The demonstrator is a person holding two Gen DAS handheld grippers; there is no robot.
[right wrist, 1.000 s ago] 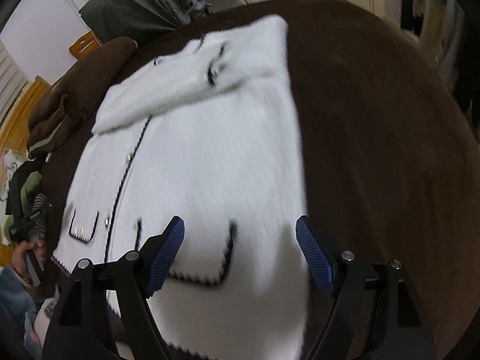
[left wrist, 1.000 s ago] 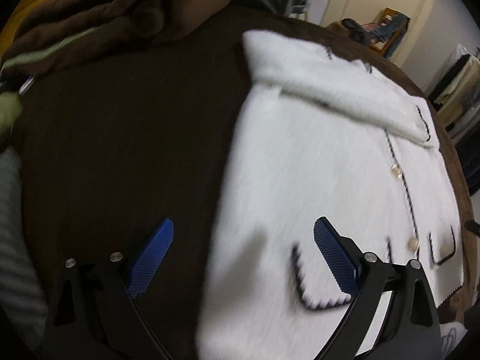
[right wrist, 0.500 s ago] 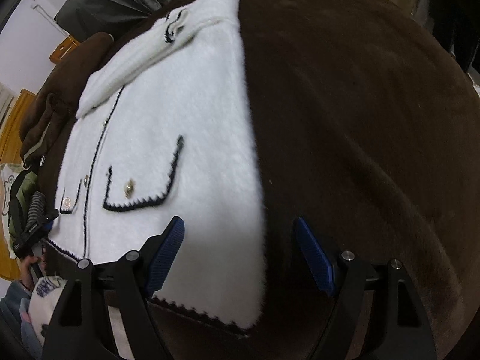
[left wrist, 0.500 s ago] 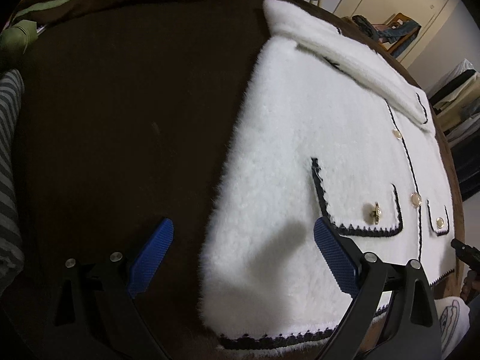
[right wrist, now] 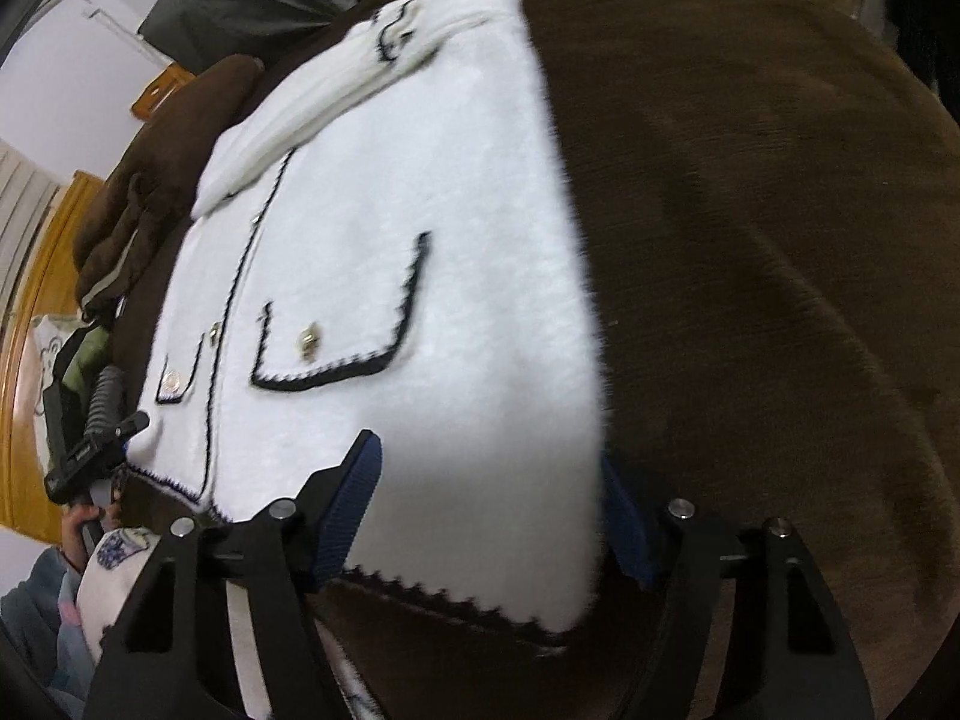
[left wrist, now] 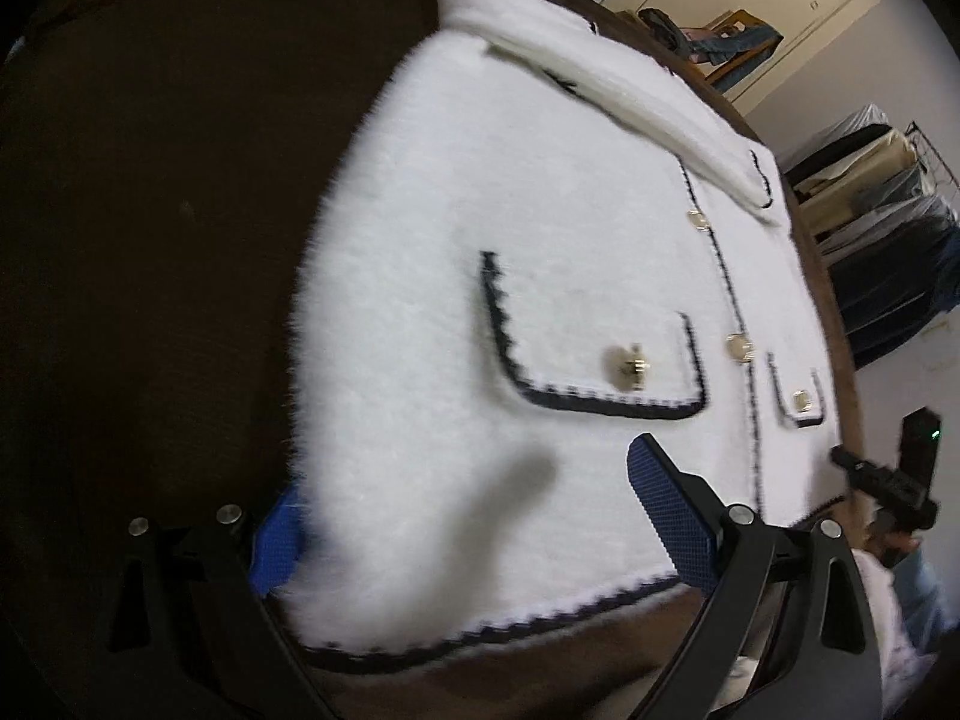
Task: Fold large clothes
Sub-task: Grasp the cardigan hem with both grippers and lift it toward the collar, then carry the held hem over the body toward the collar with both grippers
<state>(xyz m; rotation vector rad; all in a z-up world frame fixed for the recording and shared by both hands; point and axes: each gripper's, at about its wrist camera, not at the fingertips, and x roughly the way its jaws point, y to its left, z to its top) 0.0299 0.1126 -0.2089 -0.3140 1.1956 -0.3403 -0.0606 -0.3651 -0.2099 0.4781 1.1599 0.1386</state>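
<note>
Both grippers straddle the white jacket [left wrist: 540, 300] hem corners: left gripper [left wrist: 462, 516] jaws wide, right gripper [right wrist: 492, 510] jaws closing, neither pinching. Only the right view shows the brown garment pile [right wrist: 156, 180].

One white fluffy jacket [left wrist: 456, 312] with dark scalloped trim lies on one brown-covered surface [right wrist: 750, 252]. The jacket carries two trimmed pockets, the larger-looking one [left wrist: 594, 348] nearer the left wrist camera and a second [left wrist: 801, 396] beyond the front placket. Four gold buttons show in the left wrist view: one on each pocket and two on the placket. Two hand-held grippers are at work, the left hand-held gripper [left wrist: 468, 516] and the right hand-held gripper [right wrist: 486, 510], each with two blue-padded fingers. One heap of brown clothing [right wrist: 162, 180] sits at the far edge.
</note>
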